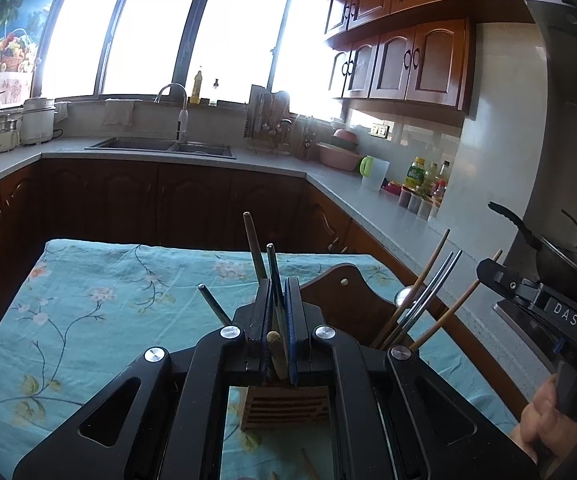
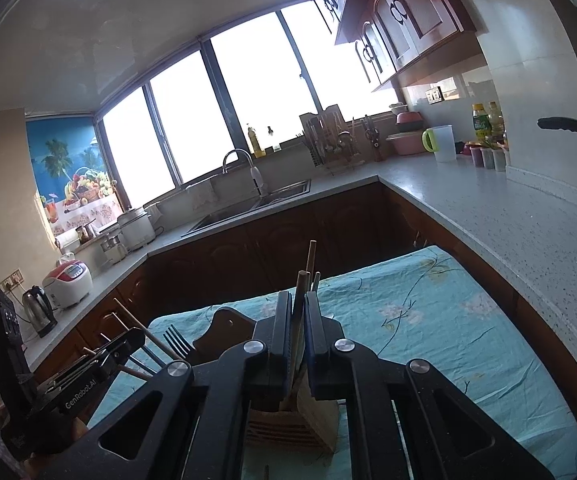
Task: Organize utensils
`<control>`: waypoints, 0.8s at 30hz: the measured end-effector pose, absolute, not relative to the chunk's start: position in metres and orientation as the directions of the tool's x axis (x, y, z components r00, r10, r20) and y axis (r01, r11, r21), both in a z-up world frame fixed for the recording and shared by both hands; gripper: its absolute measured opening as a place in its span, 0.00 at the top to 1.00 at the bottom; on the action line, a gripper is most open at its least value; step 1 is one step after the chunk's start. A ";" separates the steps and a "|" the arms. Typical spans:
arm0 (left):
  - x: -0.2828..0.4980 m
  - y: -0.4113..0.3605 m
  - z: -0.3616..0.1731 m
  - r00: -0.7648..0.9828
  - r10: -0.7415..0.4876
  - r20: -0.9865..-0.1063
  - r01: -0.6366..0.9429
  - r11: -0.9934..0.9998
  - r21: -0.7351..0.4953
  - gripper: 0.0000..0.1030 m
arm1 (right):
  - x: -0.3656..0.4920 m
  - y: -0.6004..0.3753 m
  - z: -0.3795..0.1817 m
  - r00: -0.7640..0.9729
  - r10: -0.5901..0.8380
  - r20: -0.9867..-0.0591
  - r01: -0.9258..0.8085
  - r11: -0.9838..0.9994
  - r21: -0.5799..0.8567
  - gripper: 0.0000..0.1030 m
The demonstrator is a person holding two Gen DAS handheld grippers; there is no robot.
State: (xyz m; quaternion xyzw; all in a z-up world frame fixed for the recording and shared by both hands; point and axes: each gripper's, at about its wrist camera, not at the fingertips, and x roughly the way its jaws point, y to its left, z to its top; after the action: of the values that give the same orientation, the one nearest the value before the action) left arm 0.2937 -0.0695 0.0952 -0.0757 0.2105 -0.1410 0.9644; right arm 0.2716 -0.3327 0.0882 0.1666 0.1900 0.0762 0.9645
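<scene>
In the left wrist view my left gripper point(image 1: 276, 284) is shut on a thin dark utensil handle point(image 1: 271, 264) that stands upright over a slatted wooden holder point(image 1: 284, 408). A brown handle point(image 1: 253, 244) and a grey rod point(image 1: 212, 304) rise beside the jaws. To the right, chopsticks point(image 1: 428, 272) and a metal fork point(image 1: 432, 288) lean out in front of a wooden back plate point(image 1: 344, 280). In the right wrist view my right gripper point(image 2: 298, 296) is shut on wooden chopsticks point(image 2: 300, 292) whose lower ends sit in the slatted holder point(image 2: 288, 424). The fork point(image 2: 176, 340) stands to its left.
The holder stands on a table under a teal flowered cloth point(image 1: 100, 300). Dark wooden cabinets and a grey counter point(image 2: 488, 208) wrap around it, with a sink point(image 1: 160, 146), a rice cooker point(image 2: 68, 284), a kettle point(image 2: 40, 312), bottles and a pan point(image 1: 548, 256). A hand point(image 1: 544, 420) holds the right gripper.
</scene>
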 end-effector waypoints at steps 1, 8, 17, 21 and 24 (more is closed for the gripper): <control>0.293 -0.069 0.097 0.873 -0.302 -0.383 0.239 0.949 -0.204 0.93 | 0.271 -0.334 0.088 0.916 0.214 -0.339 -0.085 0.930 0.358 0.90; 0.278 -0.065 0.110 0.889 -0.299 -0.347 0.234 0.948 -0.216 0.68 | 0.261 -0.338 0.095 0.923 0.222 -0.315 -0.088 0.916 0.390 0.46; 0.234 -0.040 0.113 0.919 -0.237 -0.316 0.159 0.954 -0.253 0.32 | 0.231 -0.343 0.100 0.936 0.223 -0.273 -0.094 0.904 0.417 0.10; 0.210 -0.022 0.099 0.922 -0.195 -0.334 0.107 0.959 -0.264 0.26 | 0.216 -0.339 0.090 0.928 0.234 -0.290 -0.098 0.904 0.417 0.09; 0.195 -0.010 0.086 0.916 -0.177 -0.360 0.076 0.957 -0.279 0.25 | 0.203 -0.334 0.082 0.921 0.239 -0.309 -0.100 0.909 0.404 0.09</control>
State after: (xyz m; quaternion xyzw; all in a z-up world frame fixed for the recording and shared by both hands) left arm 0.1953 -0.0101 0.0856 -0.1305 0.1941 -0.0653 0.9701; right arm 0.2034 -0.3340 0.0815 0.1940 0.1788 0.0880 0.9605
